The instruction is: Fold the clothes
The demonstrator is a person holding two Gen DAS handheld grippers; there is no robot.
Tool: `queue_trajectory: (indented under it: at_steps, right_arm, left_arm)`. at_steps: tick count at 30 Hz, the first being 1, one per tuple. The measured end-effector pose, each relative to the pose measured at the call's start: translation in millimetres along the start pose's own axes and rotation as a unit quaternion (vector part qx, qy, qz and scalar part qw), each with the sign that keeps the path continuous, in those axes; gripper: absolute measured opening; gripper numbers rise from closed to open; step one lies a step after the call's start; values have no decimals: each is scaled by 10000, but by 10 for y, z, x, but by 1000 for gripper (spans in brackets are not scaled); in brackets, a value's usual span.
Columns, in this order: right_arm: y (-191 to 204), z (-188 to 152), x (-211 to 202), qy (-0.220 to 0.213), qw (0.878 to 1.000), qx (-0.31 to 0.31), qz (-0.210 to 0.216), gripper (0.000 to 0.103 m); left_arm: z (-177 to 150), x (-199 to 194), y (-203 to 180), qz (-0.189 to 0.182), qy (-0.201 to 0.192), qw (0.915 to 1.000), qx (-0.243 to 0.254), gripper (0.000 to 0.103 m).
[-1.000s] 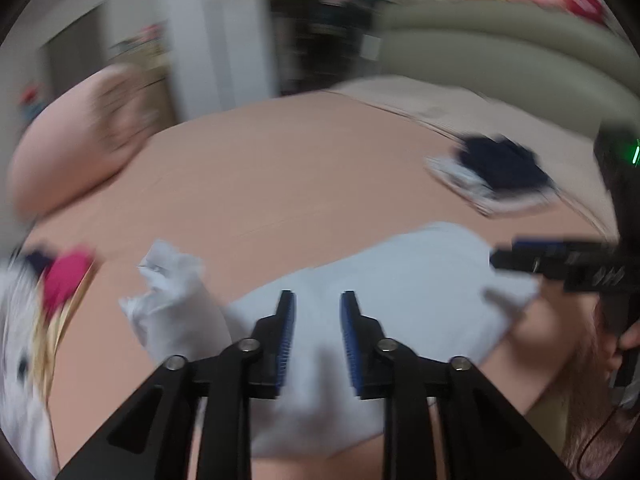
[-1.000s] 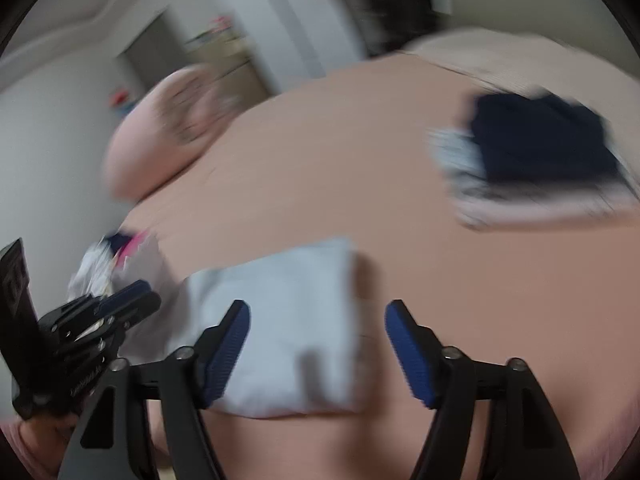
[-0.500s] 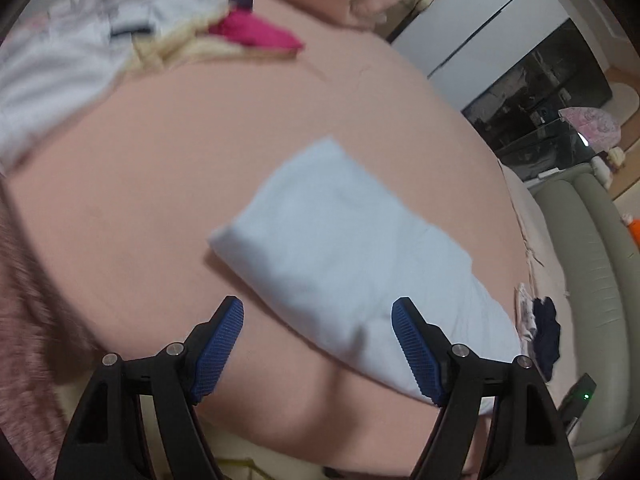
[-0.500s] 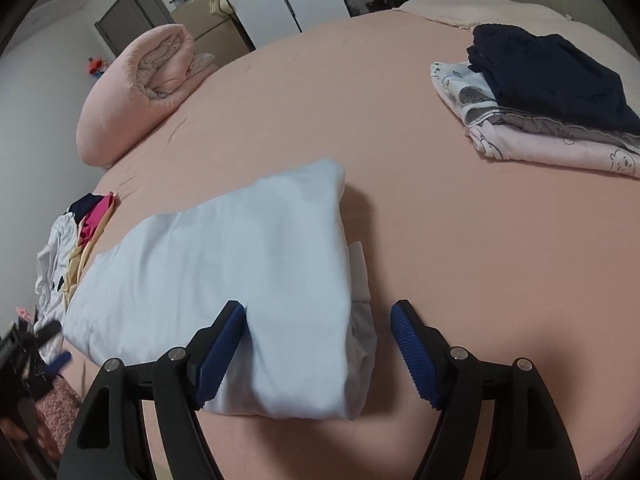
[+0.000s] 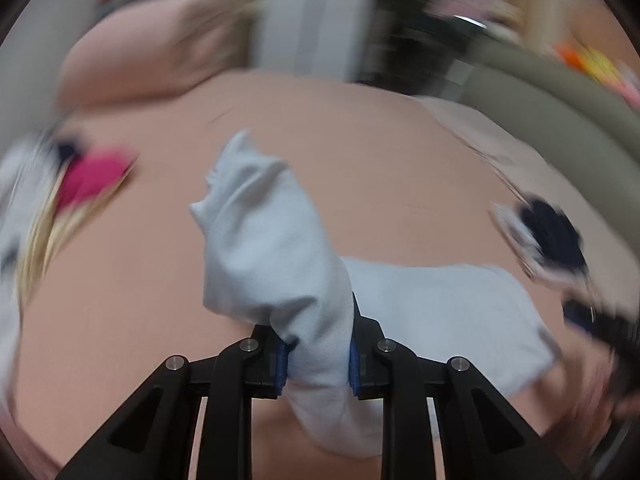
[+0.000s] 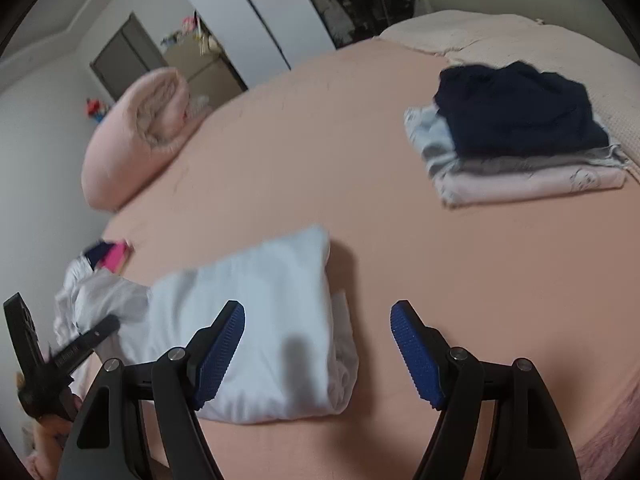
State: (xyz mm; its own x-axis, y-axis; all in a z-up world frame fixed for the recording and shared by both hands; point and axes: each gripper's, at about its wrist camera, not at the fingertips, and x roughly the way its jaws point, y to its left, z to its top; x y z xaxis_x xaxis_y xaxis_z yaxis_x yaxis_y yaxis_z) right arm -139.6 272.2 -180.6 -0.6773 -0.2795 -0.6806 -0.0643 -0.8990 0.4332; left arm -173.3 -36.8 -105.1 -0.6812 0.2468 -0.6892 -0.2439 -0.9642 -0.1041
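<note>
Left wrist view: left gripper [image 5: 318,354], jaws just closed, clamps a bunched end of the pale blue garment [image 5: 276,248]; the lifted end points up and away, while the remainder trails right across the pink bed sheet [image 5: 360,152]. Right wrist view: right gripper [image 6: 318,354], jaws wide apart and holding nothing, hovers over the garment's folded right edge; its long axis runs left to right, near the bed's front edge.
</note>
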Motion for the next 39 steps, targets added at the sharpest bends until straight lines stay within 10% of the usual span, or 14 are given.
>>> queue_trajectory:
  at_steps: [8,11,14,19,26,31,39]
  right_arm:
    - [38,639,-110,-148,9961,-263,833,76]
    - [287,765,200,235,9934,-677,894,76]
    - [493,659,625,764,9890,-977,807,76]
    - [281,320,872,1302,9857,-1067,13,75]
    - [341,521,161,120,9948,-1014,-14,76]
    - [804,233,708,1303,9649,-2278,44,75]
    - [-31,229,513,1950,9680,-1471,-581,84]
  left_arm:
    - [-211,540,-1234,-984,517,9817,1550,23]
    - [-276,563,-1311,-1029,513,9810,1564,38]
    - [-188,359,-1119,-1597,571,9785,1170,80]
    - [-225,-101,-750,-1396,192,9805,1373,80]
    - [-211,130,-442,-641,397,9853,1531,69]
    - [-239,260,-624,-808,644,9827,1540,69]
    - [-263,166,-465,-835,509,9852,1410,69]
